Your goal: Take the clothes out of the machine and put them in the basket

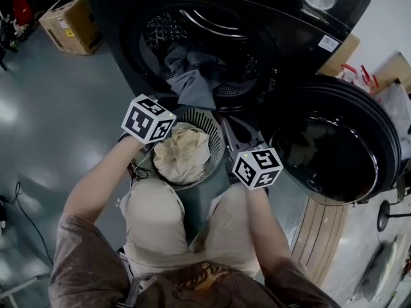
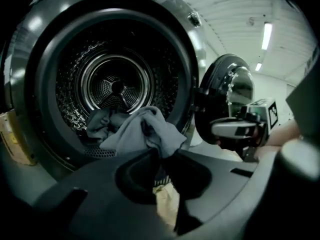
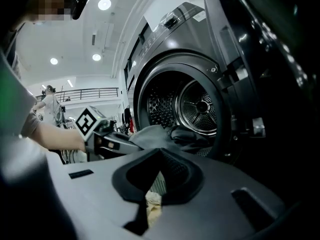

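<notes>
L gripper [image 2: 159, 156]: fingers [image 2: 134, 178] are clenching a fold of the grey garment [image 2: 137, 134], pinching it right at the tips. The garment is trailing from the tips back over the lip of the opening into the drum [image 2: 115, 86], so it's partly in, partly out. More dark clothes [image 2: 97, 124] are lying at the drum bottom behind it.

R gripper [image 3: 159, 151]: fingers [image 3: 177, 176] are pressing together tip to tip w/ nothing betw them. It's hovering near the L gripper, in front of the machine [image 1: 257, 18] opening, by the basket's right rim.

Basket [image 1: 217, 140] is sitting on the floor [image 1: 58, 108] just below the opening, betw the person's knees and the machine. A cream cloth [image 1: 183, 153] is lying bunched inside it. In the head view the grey garment is hanging over the opening's lower edge, just above the basket's far rim.

Door [image 1: 334, 153] is standing swung wide open on the right. A cardboard box [image 1: 70, 24] is sitting on the floor at upper left, well apart from the rest.
</notes>
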Available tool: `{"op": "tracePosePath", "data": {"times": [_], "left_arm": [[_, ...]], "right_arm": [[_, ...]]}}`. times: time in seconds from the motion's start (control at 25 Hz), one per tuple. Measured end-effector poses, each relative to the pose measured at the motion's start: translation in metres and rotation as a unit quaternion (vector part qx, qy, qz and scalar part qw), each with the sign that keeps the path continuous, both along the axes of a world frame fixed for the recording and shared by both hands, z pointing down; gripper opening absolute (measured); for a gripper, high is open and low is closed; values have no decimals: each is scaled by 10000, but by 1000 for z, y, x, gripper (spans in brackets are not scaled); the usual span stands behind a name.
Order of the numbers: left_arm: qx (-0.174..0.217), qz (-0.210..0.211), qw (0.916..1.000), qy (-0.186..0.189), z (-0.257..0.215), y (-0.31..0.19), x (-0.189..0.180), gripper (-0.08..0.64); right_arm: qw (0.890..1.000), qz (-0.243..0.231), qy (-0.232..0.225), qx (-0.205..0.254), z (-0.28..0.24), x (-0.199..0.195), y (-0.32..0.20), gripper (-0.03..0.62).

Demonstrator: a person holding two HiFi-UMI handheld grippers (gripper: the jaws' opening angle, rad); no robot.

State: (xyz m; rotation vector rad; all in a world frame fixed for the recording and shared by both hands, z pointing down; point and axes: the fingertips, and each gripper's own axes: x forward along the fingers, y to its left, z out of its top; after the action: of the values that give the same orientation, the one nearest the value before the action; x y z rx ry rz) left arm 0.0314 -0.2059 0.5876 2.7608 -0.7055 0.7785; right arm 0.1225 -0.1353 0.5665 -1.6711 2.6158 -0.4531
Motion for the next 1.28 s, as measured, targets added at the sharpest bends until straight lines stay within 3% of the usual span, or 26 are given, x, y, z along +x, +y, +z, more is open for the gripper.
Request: {"op": "tracePosePath", "data": {"times": [0.24, 0.4, 0.52, 0.68, 0.8, 0.88, 1.12, 1.28], "left_arm": [[-145, 411, 9989, 143, -25, 65, -14, 48], [-264, 841, 9961, -33, -27, 104, -12, 48], [-267, 860, 9959, -125, -26, 106, -14, 48], [-316, 547, 9979, -158, -20, 91, -22, 92], [-155, 196, 9989, -399, -12, 74, -33, 245], [-31, -57, 9992, -384, -13, 58, -38, 305], [579, -502, 9967, -252, -15, -23, -5, 372], [943, -744, 9916, -486, -6, -84, 22, 397]], "right_arm": [[9999, -97, -42, -9, 2, -7, -4, -3], [9999, -157, -56, -17, 3, -12, -6, -3], [9998, -177, -75, -35, 3, -14, -7, -3], [9998, -153, -82, -36, 3, -12, -6, -3], [9999, -103, -86, -30, 2, -8, -4, -2], [9999, -68, -96, -24, 1, -6, -4, -3], [9999, -109, -40, 6, 0, -12, -3, -3], [10000, -55, -18, 21, -2, -9, -2, -3]]}}
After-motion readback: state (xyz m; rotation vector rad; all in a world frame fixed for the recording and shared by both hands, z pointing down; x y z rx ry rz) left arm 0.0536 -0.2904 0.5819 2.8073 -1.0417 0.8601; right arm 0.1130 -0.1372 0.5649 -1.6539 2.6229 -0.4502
